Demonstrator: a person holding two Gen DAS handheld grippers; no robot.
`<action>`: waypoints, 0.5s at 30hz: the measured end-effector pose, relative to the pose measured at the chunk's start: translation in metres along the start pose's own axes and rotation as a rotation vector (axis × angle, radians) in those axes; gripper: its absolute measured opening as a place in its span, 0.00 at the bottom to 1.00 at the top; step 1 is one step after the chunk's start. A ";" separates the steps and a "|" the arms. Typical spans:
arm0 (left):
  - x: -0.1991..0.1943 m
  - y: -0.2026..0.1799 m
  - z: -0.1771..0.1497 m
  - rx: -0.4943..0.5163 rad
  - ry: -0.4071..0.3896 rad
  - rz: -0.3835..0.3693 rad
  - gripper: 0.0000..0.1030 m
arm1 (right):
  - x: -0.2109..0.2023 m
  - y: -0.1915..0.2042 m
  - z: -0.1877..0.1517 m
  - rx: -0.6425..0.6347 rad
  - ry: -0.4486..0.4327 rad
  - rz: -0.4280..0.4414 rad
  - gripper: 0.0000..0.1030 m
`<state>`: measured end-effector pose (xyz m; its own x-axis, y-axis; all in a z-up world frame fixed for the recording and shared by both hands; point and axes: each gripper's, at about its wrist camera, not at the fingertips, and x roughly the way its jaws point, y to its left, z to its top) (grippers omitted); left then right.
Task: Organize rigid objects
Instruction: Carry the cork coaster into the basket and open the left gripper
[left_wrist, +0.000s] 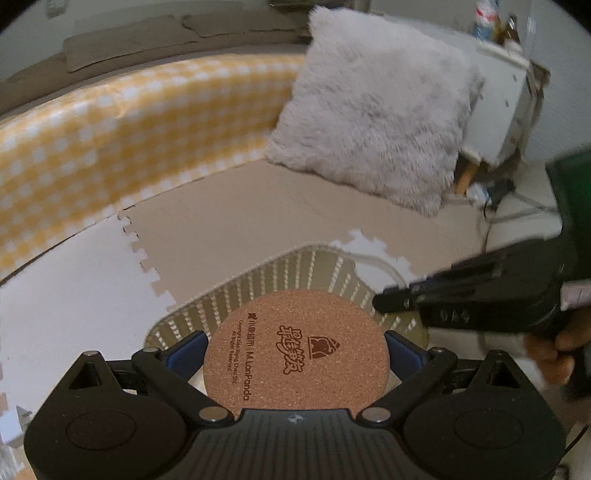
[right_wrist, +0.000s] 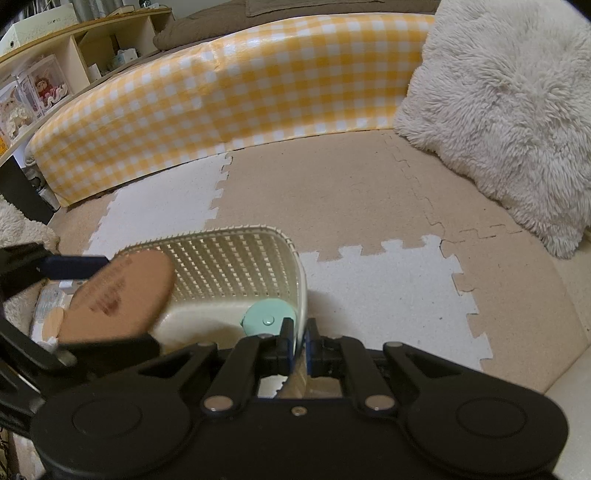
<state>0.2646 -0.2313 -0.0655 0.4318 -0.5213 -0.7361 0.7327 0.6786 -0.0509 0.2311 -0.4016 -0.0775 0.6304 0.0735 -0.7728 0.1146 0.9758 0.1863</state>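
A round cork coaster (left_wrist: 295, 354) is held flat between the blue-padded fingers (left_wrist: 188, 352) of the left gripper (left_wrist: 295, 356), clenched on its opposite edges, printed face up. It is carried just above the near part of a cream slatted basket (right_wrist: 236, 258), so the basket's floor lies directly below and slightly forward of the fingers; being round, the coaster has no long axis to be aligned. In the right wrist view the coaster (right_wrist: 118, 295) is seen tilted over the basket's left side. A mint-green round object (right_wrist: 267, 317) already lies inside, by the right wall. That wall is pinched by the right gripper (right_wrist: 300, 341), whose fingers are clamped on the rim to steady the basket. The basket rests on floor mats (right_wrist: 369, 192) of beige and white foam, with a yellow checked bolster (right_wrist: 229, 92) and a shaggy cushion (left_wrist: 373, 110) beyond. Only a release seems needed, and the left hand is the nearer.
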 end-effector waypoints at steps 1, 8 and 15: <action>0.003 -0.002 -0.001 0.020 0.007 0.010 0.96 | 0.000 0.000 0.000 0.000 0.000 0.000 0.06; 0.014 0.003 -0.008 0.064 0.045 0.060 0.96 | 0.000 0.000 -0.001 0.000 0.000 0.000 0.06; 0.020 0.009 -0.013 0.064 0.076 0.096 0.96 | 0.000 0.000 -0.001 -0.001 -0.001 -0.001 0.06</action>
<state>0.2733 -0.2289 -0.0894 0.4621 -0.4133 -0.7847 0.7234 0.6875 0.0639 0.2306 -0.4011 -0.0779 0.6312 0.0726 -0.7722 0.1146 0.9759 0.1854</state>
